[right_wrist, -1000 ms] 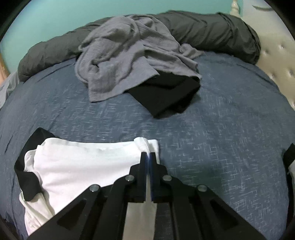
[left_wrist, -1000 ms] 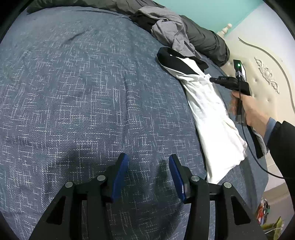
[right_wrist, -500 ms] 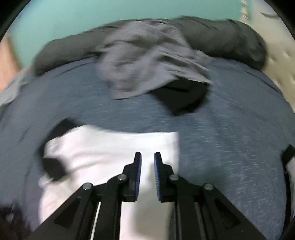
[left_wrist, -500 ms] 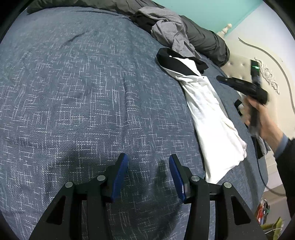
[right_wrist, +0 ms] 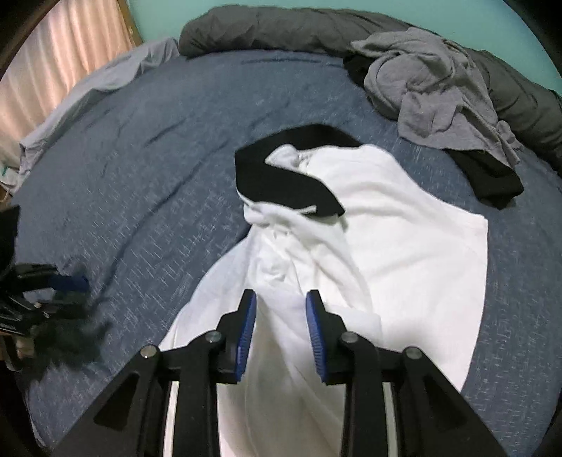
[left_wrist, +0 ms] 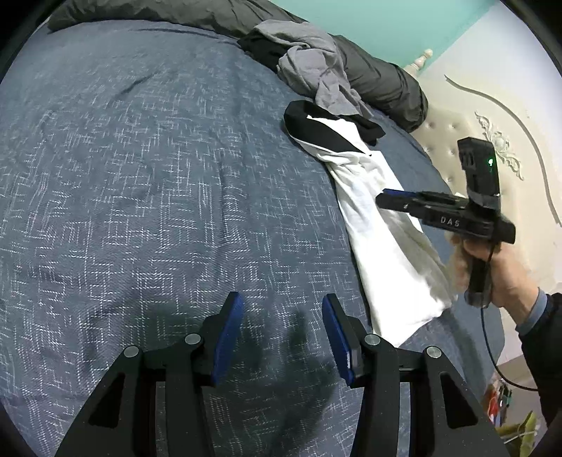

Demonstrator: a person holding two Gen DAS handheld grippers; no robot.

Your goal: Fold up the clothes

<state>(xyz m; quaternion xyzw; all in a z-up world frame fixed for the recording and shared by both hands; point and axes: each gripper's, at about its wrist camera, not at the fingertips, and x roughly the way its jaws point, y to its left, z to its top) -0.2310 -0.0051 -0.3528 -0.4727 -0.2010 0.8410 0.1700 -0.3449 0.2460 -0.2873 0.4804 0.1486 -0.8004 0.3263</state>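
Right wrist view: right gripper (right_wrist: 281,323), jaws just opening, empty above the white shirt (right_wrist: 404,225). Left gripper (left_wrist: 282,334) hangs open. A shallow pinch could bunch the loose folds.

Pinkish curtain (right_wrist: 52,70), perhaps, hangs beside a teal wall (right_wrist: 158,21).

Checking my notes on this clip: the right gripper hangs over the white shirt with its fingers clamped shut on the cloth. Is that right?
Not quite. In the right wrist view the right gripper does hang over the white shirt, but its fingers stand apart, having just been opening, with nothing pinched between them.
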